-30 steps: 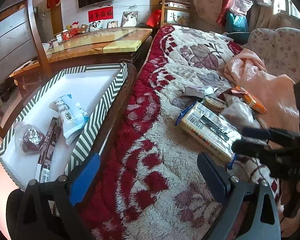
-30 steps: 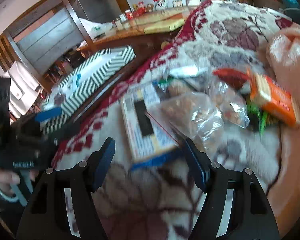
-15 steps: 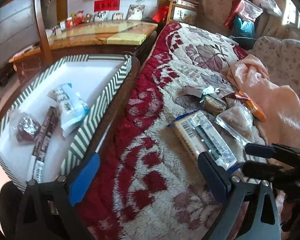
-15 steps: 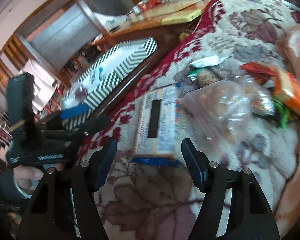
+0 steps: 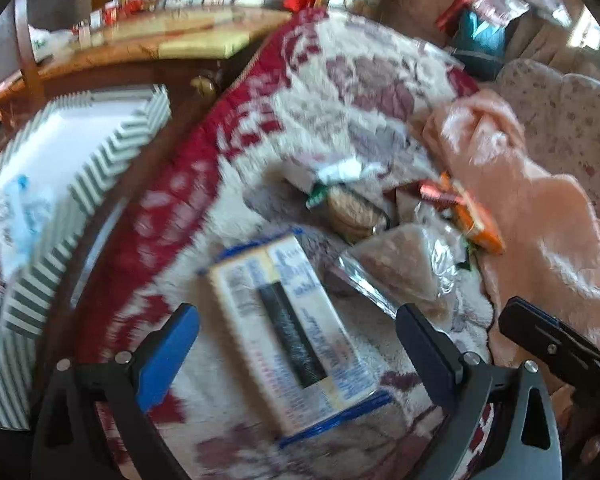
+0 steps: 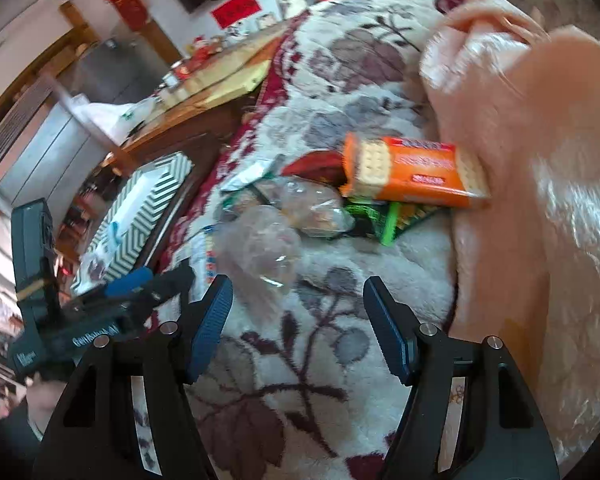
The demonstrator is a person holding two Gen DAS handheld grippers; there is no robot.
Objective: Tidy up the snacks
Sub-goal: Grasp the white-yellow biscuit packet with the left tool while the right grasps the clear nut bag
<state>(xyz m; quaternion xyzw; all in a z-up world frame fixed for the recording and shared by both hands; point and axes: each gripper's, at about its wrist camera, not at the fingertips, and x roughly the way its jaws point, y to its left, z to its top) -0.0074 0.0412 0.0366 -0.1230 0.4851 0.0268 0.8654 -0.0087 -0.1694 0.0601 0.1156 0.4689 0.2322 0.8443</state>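
- The striped box is sitting at far left, beside the floral blanket, with packets lying inside it.
- The left gripper is hovering with jaws spread wide; the long cracker pack is lying on the blanket between them, pads not pressing it.
- The right gripper is standing open over bare blanket, holding nothing.
- The orange biscuit pack is lying farther right, against the pink cloth.

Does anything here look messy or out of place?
Yes. Most snacks lie loose in a jumbled heap on the blanket, including an orange cracker pack resting atop other packets, while the striped box holds only a few.
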